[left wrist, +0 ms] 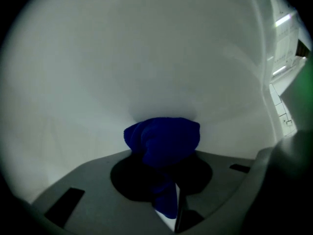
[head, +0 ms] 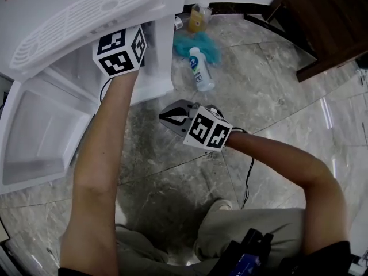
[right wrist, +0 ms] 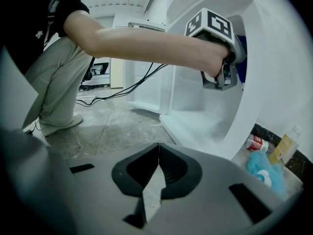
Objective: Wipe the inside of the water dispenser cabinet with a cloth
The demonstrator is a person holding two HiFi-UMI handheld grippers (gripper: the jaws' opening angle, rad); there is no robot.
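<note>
While the left gripper reaches into the white water dispenser cabinet, the floor around it is cluttered. Just beside the cabinet's far side a white bottle with a blue cap lies on the marble floor, touching a fluffy teal duster. A yellow bottle stands behind the duster, and a small red can lies near it. A dark wooden cupboard fills the upper right corner, well apart from the work. The cabinet door hangs wide open to the left, its inner shelf facing up, and a slotted white panel juts out above the opening. In the head view that panel and the cabinet's edge hide the left jaws; only the marker cube and the person's bare forearm show. A black cable trails over the floor by the person's shoe.

The right gripper hovers low over the floor in front of the cabinet, jaws pressed together with nothing between them.

The cloth is deep blue and soft-napped – bunched into a rounded wad. The left jaws pinch it by a narrow tail, and the wad swells out ahead of them. It sits inside the cabinet, right up against the plain white inner wall – a faint shadow rings it there. From the right gripper view only a sliver of blue shows past the left gripper.
</note>
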